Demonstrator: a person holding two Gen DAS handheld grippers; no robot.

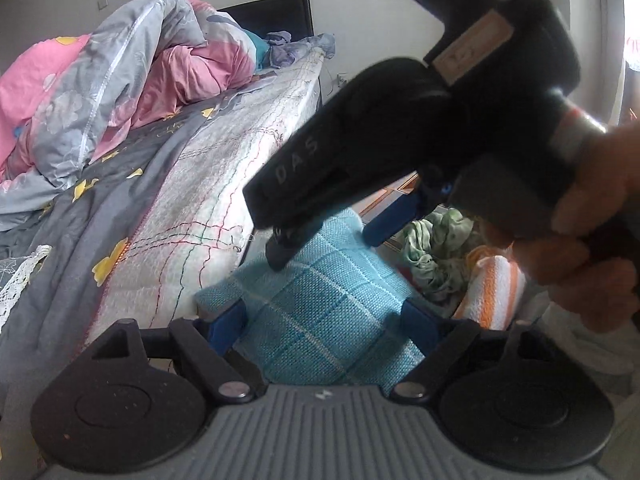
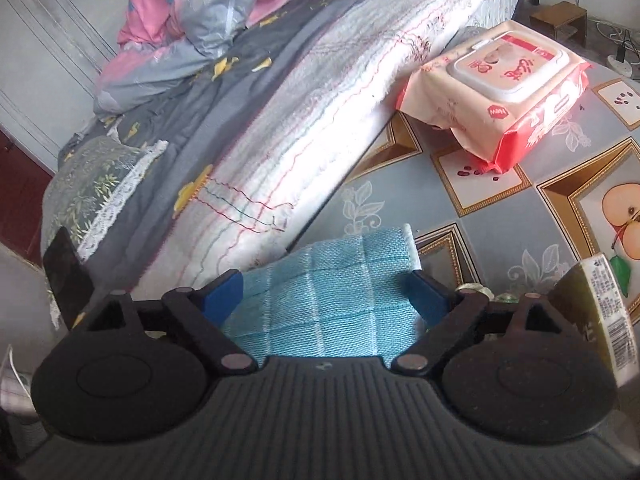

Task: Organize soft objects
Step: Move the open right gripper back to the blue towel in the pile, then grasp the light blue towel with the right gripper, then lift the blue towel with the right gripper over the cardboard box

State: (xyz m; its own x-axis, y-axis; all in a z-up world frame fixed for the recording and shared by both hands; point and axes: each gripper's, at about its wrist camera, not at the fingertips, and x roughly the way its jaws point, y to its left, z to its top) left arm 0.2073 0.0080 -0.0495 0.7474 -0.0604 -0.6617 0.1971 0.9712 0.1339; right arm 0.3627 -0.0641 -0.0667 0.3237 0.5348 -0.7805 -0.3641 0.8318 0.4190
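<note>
The raised letters "DAS" run along the black body of the right gripper [image 1: 324, 246], which a hand [image 1: 592, 232] holds at the right edge of the left wrist view. A tan label higher on that body is too blurred to read. In the right wrist view, a pink and red wipes pack [image 2: 500, 92] with a white flip lid lies on the table [image 2: 500, 208] near the bed [image 2: 256, 128]; its red script and a small round badge cannot be made out. At the right edge stands a dark container [image 2: 600, 312] with a barcode and fine print, partly cut off by the frame. The blue towel [image 2: 332, 300], woven with pale grid lines, lies flat on the table beside the mattress edge, its long axis running away from the cameras along the bed; its near end is hidden under the gripper bodies. The left gripper [image 1: 328, 320] stands open, its blue fingers [image 1: 224, 320] either side of the towel; whether they touch it cannot be told. The right gripper is open too, fingertips spread just over the towel's far part, nothing clamped. Beyond it lie a green crumpled cloth [image 1: 432, 252] and an orange-and-white striped towel [image 1: 496, 292], both partly hidden by the hand. A pink and grey quilt [image 1: 120, 92] is heaped on the bed.
</note>
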